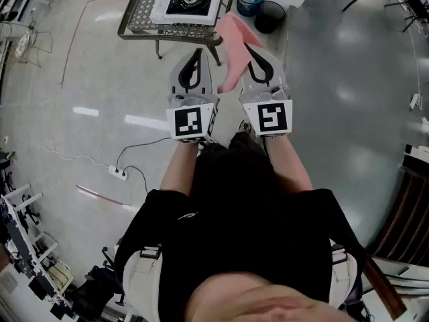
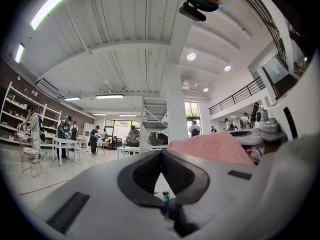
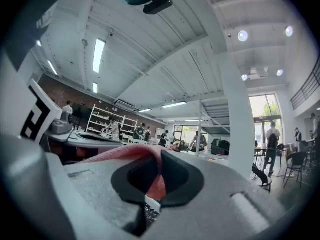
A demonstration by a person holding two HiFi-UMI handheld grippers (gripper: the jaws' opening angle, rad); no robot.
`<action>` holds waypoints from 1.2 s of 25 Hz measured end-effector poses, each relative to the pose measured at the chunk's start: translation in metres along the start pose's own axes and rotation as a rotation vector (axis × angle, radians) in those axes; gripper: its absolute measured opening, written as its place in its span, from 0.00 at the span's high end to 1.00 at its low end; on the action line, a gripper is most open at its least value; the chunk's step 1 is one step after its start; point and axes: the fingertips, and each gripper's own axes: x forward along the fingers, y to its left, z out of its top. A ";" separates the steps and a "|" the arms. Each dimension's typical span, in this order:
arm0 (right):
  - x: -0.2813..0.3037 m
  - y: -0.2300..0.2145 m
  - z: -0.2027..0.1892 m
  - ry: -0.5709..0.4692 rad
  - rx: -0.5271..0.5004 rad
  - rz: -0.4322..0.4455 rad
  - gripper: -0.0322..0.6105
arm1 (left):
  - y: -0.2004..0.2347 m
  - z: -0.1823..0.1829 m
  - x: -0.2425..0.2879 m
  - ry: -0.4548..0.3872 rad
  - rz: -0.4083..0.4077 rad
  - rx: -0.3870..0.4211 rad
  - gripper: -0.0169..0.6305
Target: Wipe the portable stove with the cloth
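Observation:
The portable stove (image 1: 184, 0), white with a black burner, sits on a metal mesh table (image 1: 137, 20) at the top of the head view. Both grippers are held level in front of me, short of the table. My right gripper (image 1: 253, 49) is shut on a pink cloth (image 1: 231, 45), which stands up and drapes to the left of its jaws. In the right gripper view the cloth (image 3: 156, 186) shows pinched between the jaws. My left gripper (image 1: 194, 54) is shut with nothing in it, and the pink cloth (image 2: 212, 146) shows just to its right.
A blue container (image 1: 249, 4) and a black bin (image 1: 269, 17) stand at the table's right end. A power strip with its cable (image 1: 118, 173) lies on the floor at left. Chairs (image 1: 407, 5) stand far right. Several people stand at distant tables (image 2: 65, 144).

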 end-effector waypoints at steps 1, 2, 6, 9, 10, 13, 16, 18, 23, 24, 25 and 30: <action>0.000 -0.003 -0.001 -0.004 -0.001 0.004 0.94 | -0.003 0.000 0.003 -0.002 0.000 -0.002 0.98; -0.001 -0.005 -0.002 -0.007 0.000 0.008 0.94 | -0.005 -0.001 0.005 -0.003 0.001 -0.003 0.98; -0.007 -0.019 -0.012 -0.010 0.016 0.018 0.94 | -0.019 -0.010 0.012 0.020 0.007 -0.007 0.98; -0.012 -0.031 -0.021 -0.003 -0.006 0.026 0.94 | -0.032 -0.018 0.020 0.042 0.015 -0.012 0.98; -0.013 -0.035 -0.024 0.000 -0.001 0.033 0.94 | -0.036 -0.021 0.022 0.047 0.018 -0.010 0.98; -0.014 -0.044 -0.032 0.003 0.023 0.062 0.94 | -0.046 -0.025 0.028 0.052 0.030 -0.002 0.98; -0.015 -0.052 -0.040 0.017 0.027 0.090 0.94 | -0.052 -0.026 0.031 0.049 0.055 -0.001 0.98; -0.017 -0.061 -0.046 0.023 0.033 0.101 0.94 | -0.056 -0.028 0.033 0.047 0.075 0.006 0.98; -0.019 -0.074 -0.058 0.023 0.047 0.122 0.94 | -0.060 -0.039 0.033 0.073 0.107 0.015 0.98; -0.018 -0.074 -0.059 0.023 0.053 0.126 0.94 | -0.059 -0.040 0.035 0.077 0.111 0.016 0.98; -0.015 -0.075 -0.060 0.022 0.059 0.127 0.94 | -0.057 -0.040 0.037 0.079 0.113 0.018 0.98; -0.001 -0.075 -0.070 0.041 0.068 0.138 0.94 | -0.048 -0.051 0.053 0.089 0.113 0.004 0.98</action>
